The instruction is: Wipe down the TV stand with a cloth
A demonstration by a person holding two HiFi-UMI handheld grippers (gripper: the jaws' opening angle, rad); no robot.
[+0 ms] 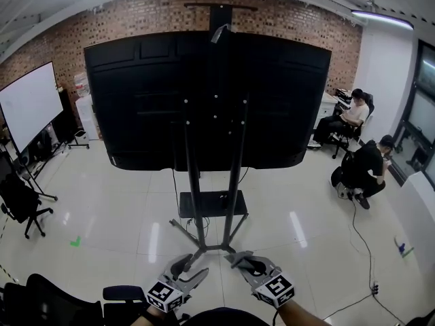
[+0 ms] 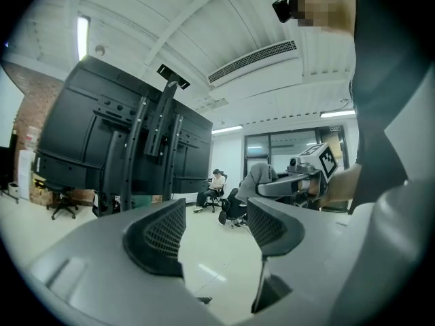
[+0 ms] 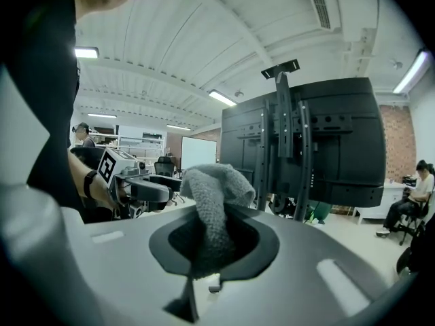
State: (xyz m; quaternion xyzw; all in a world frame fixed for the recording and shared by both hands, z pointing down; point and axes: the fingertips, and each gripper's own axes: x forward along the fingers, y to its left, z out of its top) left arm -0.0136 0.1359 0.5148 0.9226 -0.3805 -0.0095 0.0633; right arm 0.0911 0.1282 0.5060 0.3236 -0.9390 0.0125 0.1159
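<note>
Two grippers sit low in the head view, both well apart from the TV stand [image 1: 234, 182], and neither touches it. The left gripper [image 1: 195, 268] has its jaws spread with nothing between them; in the left gripper view only bare floor [image 2: 204, 250] shows through the gap. The right gripper [image 1: 239, 258] is clamped on the cloth [image 3: 212, 206], a grey terry wad that fills the jaw pocket and flops over its top. The jaw tips are buried under it in the right gripper view. From the head camera the cloth is too small and dark to pick out. The stand has two upright posts, a low shelf [image 1: 213, 204] and splayed legs; I can't make out the feet. The TV [image 1: 204, 94] shows its back, so the screen side is hidden. The stand's lower part is cut off in both gripper views by the gripper bodies. Both forearms run out of the frame at the bottom edge. A dark chair [image 1: 61, 304] at bottom left is also cropped. A whiteboard [image 1: 27, 104] is at far left. There are two people at far right, one seated [image 1: 353, 117] and one crouched [image 1: 367, 165], both small with little detail.
</note>
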